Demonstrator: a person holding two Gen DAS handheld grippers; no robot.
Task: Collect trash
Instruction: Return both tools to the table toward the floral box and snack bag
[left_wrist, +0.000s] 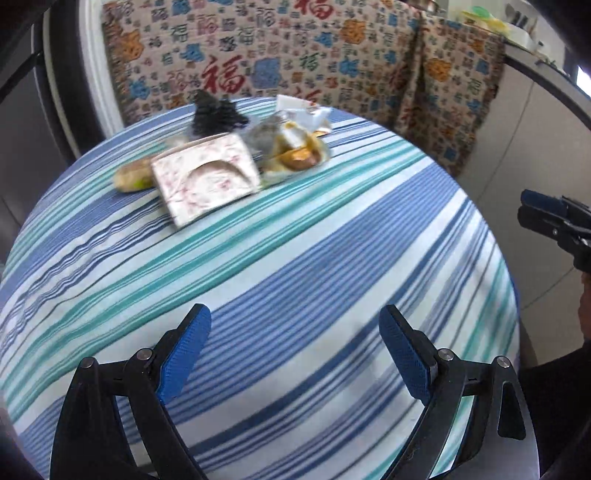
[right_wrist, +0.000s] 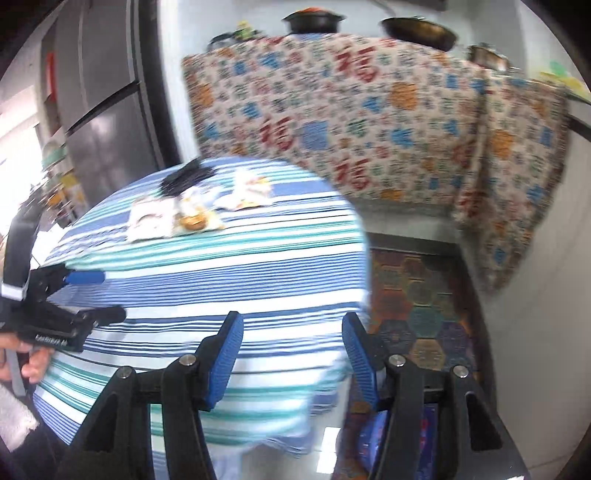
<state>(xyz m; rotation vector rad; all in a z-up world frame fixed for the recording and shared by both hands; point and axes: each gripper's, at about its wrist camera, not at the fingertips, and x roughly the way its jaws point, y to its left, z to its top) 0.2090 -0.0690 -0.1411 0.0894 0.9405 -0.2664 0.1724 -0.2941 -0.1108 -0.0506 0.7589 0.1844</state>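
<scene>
A heap of trash lies at the far side of the striped table (left_wrist: 295, 258): a pink-patterned tissue box (left_wrist: 207, 177), a black crumpled bag (left_wrist: 216, 114), clear wrappers with orange food scraps (left_wrist: 295, 151), white paper (left_wrist: 303, 110) and a yellowish peel (left_wrist: 131, 177). My left gripper (left_wrist: 295, 350) is open and empty above the near part of the table. My right gripper (right_wrist: 293, 354) is open and empty at the table's right edge; it shows at the right border of the left wrist view (left_wrist: 554, 221). The heap (right_wrist: 192, 214) appears blurred in the right wrist view.
A patterned cloth (left_wrist: 295, 55) drapes over furniture behind the table. A grey fridge (right_wrist: 103, 110) stands at left. A hexagon-patterned rug (right_wrist: 424, 314) covers the floor to the right of the table. Pots (right_wrist: 314, 20) sit on top of the draped furniture.
</scene>
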